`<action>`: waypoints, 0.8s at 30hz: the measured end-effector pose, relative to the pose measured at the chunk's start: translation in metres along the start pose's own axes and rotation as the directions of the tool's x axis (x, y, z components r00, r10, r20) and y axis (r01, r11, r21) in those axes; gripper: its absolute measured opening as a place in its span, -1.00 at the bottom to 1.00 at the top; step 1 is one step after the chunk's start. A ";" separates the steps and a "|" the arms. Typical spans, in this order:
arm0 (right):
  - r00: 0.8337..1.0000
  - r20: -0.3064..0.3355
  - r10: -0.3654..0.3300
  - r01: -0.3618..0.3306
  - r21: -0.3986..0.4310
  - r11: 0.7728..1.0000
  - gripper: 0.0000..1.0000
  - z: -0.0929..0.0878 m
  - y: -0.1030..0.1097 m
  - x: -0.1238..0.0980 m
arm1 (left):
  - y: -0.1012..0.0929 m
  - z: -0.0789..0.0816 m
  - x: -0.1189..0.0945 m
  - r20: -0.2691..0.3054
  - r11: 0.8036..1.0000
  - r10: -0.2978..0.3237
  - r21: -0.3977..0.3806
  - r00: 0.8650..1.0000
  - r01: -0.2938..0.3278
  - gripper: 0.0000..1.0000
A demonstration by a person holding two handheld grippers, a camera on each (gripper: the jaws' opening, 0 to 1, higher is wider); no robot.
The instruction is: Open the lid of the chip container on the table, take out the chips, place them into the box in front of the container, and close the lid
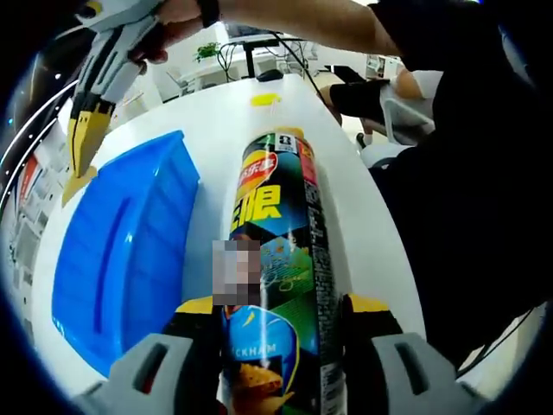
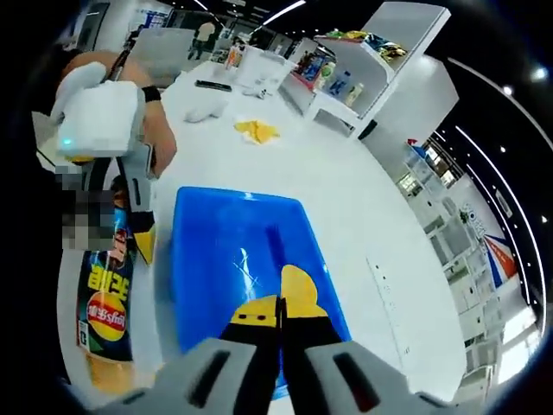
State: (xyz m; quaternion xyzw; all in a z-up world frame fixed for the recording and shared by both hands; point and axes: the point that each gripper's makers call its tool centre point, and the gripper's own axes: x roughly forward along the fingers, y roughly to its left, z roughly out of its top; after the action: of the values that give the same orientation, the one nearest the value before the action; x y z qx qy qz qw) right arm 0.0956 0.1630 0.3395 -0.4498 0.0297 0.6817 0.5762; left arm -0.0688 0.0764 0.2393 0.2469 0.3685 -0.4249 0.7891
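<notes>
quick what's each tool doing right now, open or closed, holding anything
Left tool: closed on the chip container.
Right tool: closed, holding nothing, over the blue box.

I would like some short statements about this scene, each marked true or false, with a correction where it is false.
1. The left tongs grip the chip can. True.
2. The right tongs are wide open. False: their jaws are shut together, holding nothing.
3. The blue box lies beside the can. True.
4. The box is full of chips. False: no chips are visible in it.
5. A yellow item lies on the white table beyond the box. True.
</notes>
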 end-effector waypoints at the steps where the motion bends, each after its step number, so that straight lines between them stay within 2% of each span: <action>1: 1.000 -0.003 0.001 -0.001 -0.001 1.000 -0.99 0.000 0.000 0.001 | 0.001 -0.001 0.000 0.001 1.000 0.001 0.001 1.000 -0.001 0.13; 11: 0.999 -0.014 0.034 -0.034 -0.011 0.999 -0.97 -0.003 0.006 0.007 | 0.006 -0.004 -0.001 0.004 1.000 -0.002 0.002 1.000 0.002 0.13; 12: 0.999 -0.013 0.042 -0.043 -0.010 0.999 -0.93 -0.003 0.008 0.007 | 0.006 -0.004 -0.001 0.005 1.000 -0.002 0.001 1.000 0.002 0.13; 14: 0.998 -0.012 0.057 -0.057 0.010 0.998 -0.60 -0.003 0.012 0.008 | 0.009 -0.005 -0.002 0.006 1.000 0.000 0.002 1.000 0.000 0.13; 18: 0.998 -0.024 0.054 -0.054 0.004 0.999 -0.65 -0.006 0.014 0.007 | 0.012 -0.007 -0.002 0.005 1.000 0.001 0.003 1.000 -0.001 0.13; 24: 0.999 -0.009 0.038 -0.038 0.014 0.999 -0.64 -0.004 0.011 0.002 | 0.016 -0.010 -0.003 0.002 1.000 0.000 0.002 1.000 0.000 0.13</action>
State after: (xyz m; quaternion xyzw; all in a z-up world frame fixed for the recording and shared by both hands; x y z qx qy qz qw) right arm 0.0894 0.1584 0.3305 -0.4483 0.0460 0.6902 0.5661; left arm -0.0600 0.0931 0.2373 0.2475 0.3673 -0.4255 0.7892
